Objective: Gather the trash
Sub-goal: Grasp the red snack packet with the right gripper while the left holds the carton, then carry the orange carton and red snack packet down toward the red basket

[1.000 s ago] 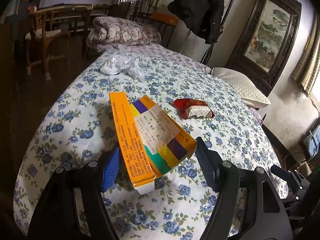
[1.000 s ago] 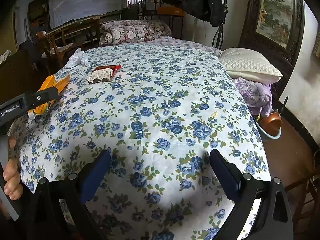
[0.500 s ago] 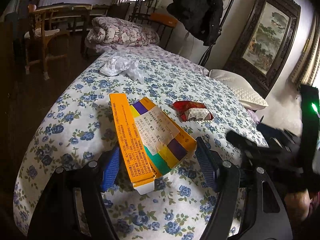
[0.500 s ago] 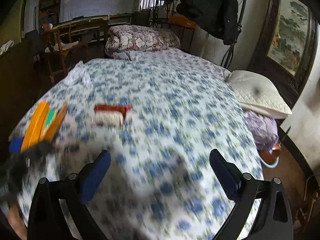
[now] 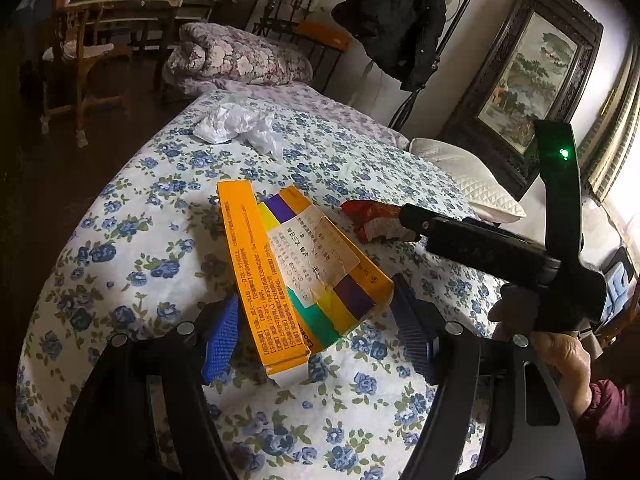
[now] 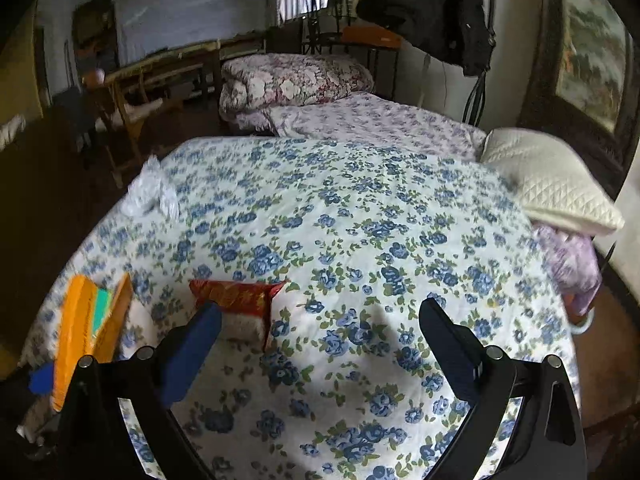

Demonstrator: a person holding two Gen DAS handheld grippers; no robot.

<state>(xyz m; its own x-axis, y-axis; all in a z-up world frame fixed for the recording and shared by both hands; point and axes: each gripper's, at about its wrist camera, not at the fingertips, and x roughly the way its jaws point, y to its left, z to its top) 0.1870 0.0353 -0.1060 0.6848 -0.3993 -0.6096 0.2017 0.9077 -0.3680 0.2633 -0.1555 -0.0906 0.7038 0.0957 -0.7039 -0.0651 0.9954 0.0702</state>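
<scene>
An orange box (image 5: 296,280) with coloured stripes and a white label sits tilted between my left gripper's (image 5: 316,336) blue pads, which are shut on its sides just above the floral bedspread (image 5: 140,240). The same box (image 6: 92,328) shows at the left of the right wrist view. A red and white snack wrapper (image 6: 240,308) lies on the bed, just ahead of my right gripper's (image 6: 320,332) left finger. That gripper is open and holds nothing. In the left wrist view its tip (image 5: 416,222) hangs beside the wrapper (image 5: 372,218). Crumpled white plastic (image 5: 236,126) lies further back.
A white quilted pillow (image 6: 548,184) lies at the bed's right edge, a folded floral quilt (image 6: 296,80) at the far end. Wooden chair (image 5: 80,56) and dark floor are to the left. A hand (image 5: 560,356) grips the right gripper's handle. A dark coat (image 5: 396,16) hangs behind.
My right gripper has swung left across the bed and come into the left wrist view, next to the red wrapper. The left gripper keeps still with the orange box.
</scene>
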